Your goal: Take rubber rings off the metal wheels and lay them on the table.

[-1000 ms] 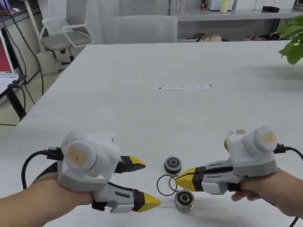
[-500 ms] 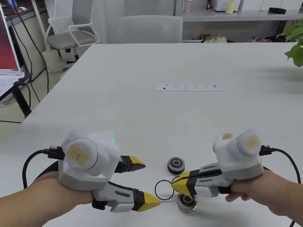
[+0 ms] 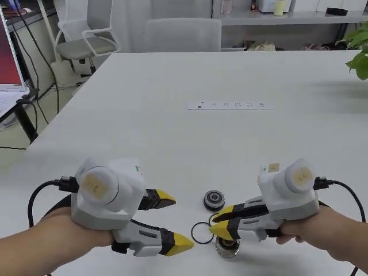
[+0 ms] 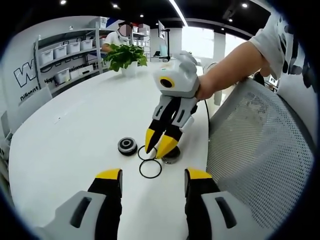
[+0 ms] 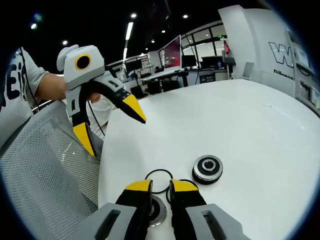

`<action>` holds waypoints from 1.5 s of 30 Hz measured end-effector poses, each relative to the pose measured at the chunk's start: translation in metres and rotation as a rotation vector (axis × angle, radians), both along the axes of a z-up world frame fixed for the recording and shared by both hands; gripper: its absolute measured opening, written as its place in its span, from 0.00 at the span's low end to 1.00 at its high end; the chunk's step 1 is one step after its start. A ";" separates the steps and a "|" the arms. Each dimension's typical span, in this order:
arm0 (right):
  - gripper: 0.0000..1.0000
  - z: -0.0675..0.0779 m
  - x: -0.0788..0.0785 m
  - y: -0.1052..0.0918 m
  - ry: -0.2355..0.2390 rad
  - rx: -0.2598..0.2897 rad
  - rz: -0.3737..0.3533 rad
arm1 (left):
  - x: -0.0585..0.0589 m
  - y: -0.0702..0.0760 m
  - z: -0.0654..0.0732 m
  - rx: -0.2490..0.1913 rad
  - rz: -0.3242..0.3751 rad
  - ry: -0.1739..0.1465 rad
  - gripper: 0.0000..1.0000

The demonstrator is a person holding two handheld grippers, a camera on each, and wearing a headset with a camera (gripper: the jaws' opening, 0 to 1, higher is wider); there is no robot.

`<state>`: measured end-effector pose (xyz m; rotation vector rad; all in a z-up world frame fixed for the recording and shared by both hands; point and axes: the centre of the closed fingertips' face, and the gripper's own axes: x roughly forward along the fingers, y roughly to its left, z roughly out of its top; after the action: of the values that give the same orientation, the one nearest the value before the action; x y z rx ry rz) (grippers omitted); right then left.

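While holding left gripper (image 3: pixel 178 223) wide, lowering near-shut right gripper (image 3: pixel 221 220) toward bare wheel (image 3: pixel 227 248), apparently pinching second ring (image 4: pixel 144 155) beside freed ring (image 3: pixel 202 233).

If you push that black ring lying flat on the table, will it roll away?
Probably not: the black ring lies flat, so it should slide, not roll. It looks thin, so it is likely light and bendy. The table looks smooth, so a nudge may scoot it.

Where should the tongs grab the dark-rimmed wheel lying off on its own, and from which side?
Probably across its outer rim, coming straight down from above. The wheel lies flat on the table, round, with nothing touching it, so the open left tongs could straddle it.
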<state>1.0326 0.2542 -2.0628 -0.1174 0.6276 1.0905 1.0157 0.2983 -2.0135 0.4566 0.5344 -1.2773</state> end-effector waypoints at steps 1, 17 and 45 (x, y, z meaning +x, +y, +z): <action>0.12 0.001 0.001 -0.001 -0.003 0.002 -0.004 | 0.000 0.000 -0.001 0.002 0.000 0.000 0.47; 0.18 0.017 0.021 -0.027 -0.031 0.057 -0.113 | 0.021 -0.004 -0.001 0.004 0.020 0.011 0.45; 0.23 0.007 0.041 -0.050 -0.050 0.047 -0.205 | 0.059 -0.035 -0.018 0.013 0.029 0.021 0.37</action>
<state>1.0739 0.2045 -2.0560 -0.0387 0.5560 0.9008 1.0749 0.2633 -2.0310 0.4452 0.5653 -1.2526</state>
